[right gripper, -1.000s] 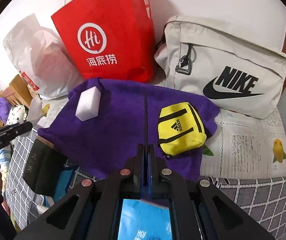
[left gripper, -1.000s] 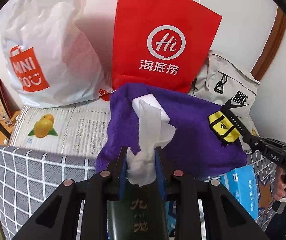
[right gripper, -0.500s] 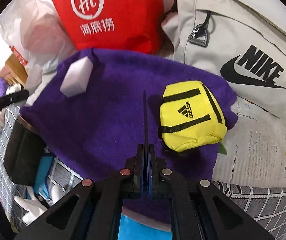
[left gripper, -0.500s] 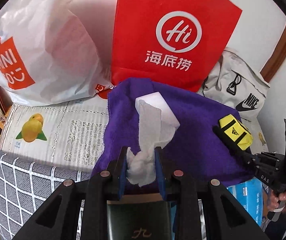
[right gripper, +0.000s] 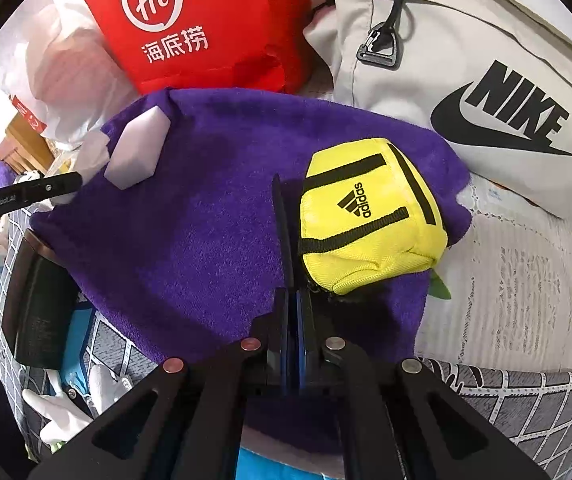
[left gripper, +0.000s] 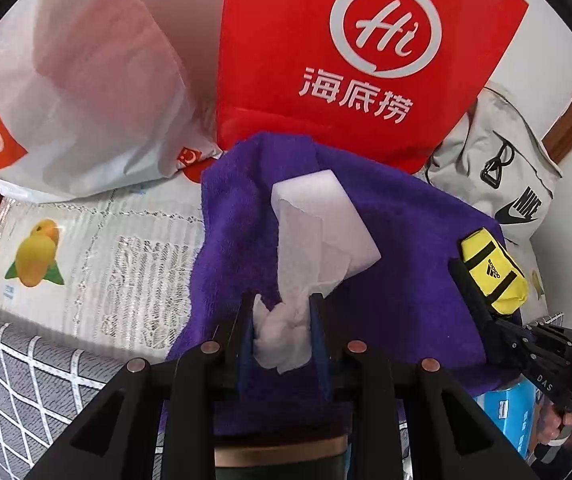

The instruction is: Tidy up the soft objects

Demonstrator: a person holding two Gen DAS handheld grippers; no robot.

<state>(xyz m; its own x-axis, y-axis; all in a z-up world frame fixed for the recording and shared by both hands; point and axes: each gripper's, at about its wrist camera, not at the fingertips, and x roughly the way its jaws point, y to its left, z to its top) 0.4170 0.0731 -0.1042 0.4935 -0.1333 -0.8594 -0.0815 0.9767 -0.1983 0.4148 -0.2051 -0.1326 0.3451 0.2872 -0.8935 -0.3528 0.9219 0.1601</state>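
My left gripper (left gripper: pixel 282 312) is shut on a crumpled white tissue (left gripper: pixel 286 332) and holds it over the near edge of a purple towel (left gripper: pixel 406 248). A white sponge block (left gripper: pixel 326 216) lies on the towel just beyond the tissue. A yellow Adidas pouch (right gripper: pixel 370 216) lies on the towel's right part (right gripper: pixel 206 220). My right gripper (right gripper: pixel 286 240) is shut and empty, its tips on the towel just left of the pouch. The sponge block (right gripper: pixel 138 152) and the left gripper's finger (right gripper: pixel 26 192) show at the left of the right wrist view.
A red paper bag (left gripper: pixel 366 60), a white Miniso plastic bag (left gripper: pixel 66 92) and a grey Nike bag (right gripper: pixel 486 80) stand behind the towel. A black box (right gripper: pixel 34 300), a blue box (left gripper: pixel 506 412) and a white glove (right gripper: pixel 66 412) lie near the front on a grey checked cover.
Both grippers have moved forward over the towel. The left one brought the tissue closer to the sponge block. The right one came down close beside the yellow pouch.
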